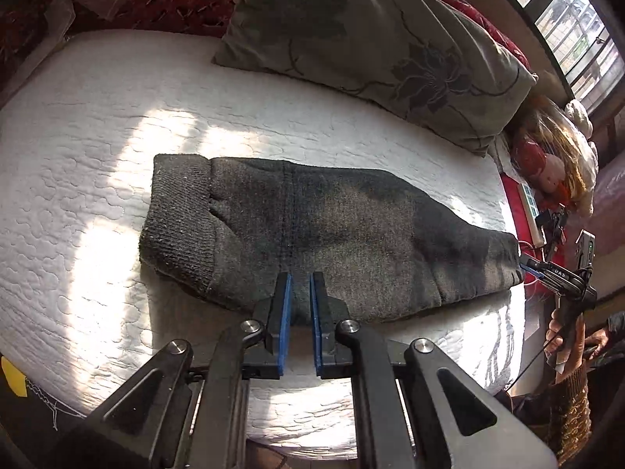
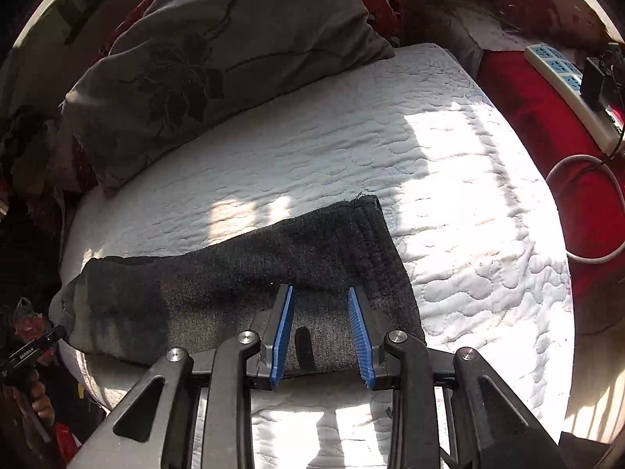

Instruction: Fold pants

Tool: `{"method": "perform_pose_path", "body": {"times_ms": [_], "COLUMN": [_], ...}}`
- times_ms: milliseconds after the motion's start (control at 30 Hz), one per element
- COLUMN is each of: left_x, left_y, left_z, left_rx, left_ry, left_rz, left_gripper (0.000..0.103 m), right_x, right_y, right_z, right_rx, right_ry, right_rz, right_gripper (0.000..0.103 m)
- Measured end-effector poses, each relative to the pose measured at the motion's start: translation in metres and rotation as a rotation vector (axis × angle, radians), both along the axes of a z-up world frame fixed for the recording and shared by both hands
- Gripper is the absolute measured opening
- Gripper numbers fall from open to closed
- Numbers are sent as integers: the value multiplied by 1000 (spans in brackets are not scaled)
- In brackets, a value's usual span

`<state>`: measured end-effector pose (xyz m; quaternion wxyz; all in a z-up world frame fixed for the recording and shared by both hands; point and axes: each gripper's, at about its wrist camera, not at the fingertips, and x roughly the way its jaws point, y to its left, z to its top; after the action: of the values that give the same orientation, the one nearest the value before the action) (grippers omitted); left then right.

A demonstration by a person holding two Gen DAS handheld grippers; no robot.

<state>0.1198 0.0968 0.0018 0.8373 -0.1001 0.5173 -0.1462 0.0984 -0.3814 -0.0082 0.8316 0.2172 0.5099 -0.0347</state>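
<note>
Dark grey pants (image 1: 312, 226) lie folded into a long strip on the white quilted mattress (image 1: 97, 156). Their ribbed cuffs (image 1: 179, 226) are at the left in the left wrist view. My left gripper (image 1: 300, 279) hovers over the strip's near edge, its blue pads almost together with nothing between them. In the right wrist view the pants (image 2: 234, 273) end in the waistband (image 2: 375, 242). My right gripper (image 2: 320, 291) stands open above that end. A black tab (image 2: 304, 348) of the pants shows between its fingers, which do not pinch the cloth.
A grey flowered pillow (image 1: 375, 47) leans at the back of the mattress, also seen as the pillow (image 2: 218, 58). A power strip (image 2: 566, 86) and white cable (image 2: 586, 211) lie on red cloth at the right. A doll (image 1: 554, 164) sits beside the pillow.
</note>
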Motion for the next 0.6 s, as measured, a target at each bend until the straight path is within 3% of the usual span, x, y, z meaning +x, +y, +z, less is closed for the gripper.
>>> {"method": "perform_pose_path", "body": {"times_ms": [33, 100, 133, 167, 267, 367, 467, 600], "left_x": [-7, -20, -22, -25, -30, -30, -25, -23], "left_y": [-17, -63, -87, -117, -206, -274, -305, -313], "left_z": [12, 28, 30, 27, 9, -16, -39, -71], "left_rx": [-1, -83, -124, -164, -215, -261, -314, -441], "left_ry": [-17, -8, 20, 57, 147, 237, 292, 397], "left_rz": [-17, -60, -78, -95, -151, -142, -45, 95], "left_gripper": [8, 23, 40, 47, 46, 46, 46, 42], "right_x": [-4, -6, -5, -4, 1, 1, -1, -2], "right_y": [-11, -33, -41, -48, -63, -77, -89, -102], "right_z": [8, 16, 16, 15, 4, -8, -13, -19], "right_rx": [51, 118, 132, 135, 139, 178, 206, 281], "right_ry": [-26, -24, -10, 4, 59, 81, 80, 71], "right_rz": [-12, -34, -40, -40, -32, -33, -21, 8], "right_gripper": [33, 48, 54, 55, 55, 55, 55, 55]}}
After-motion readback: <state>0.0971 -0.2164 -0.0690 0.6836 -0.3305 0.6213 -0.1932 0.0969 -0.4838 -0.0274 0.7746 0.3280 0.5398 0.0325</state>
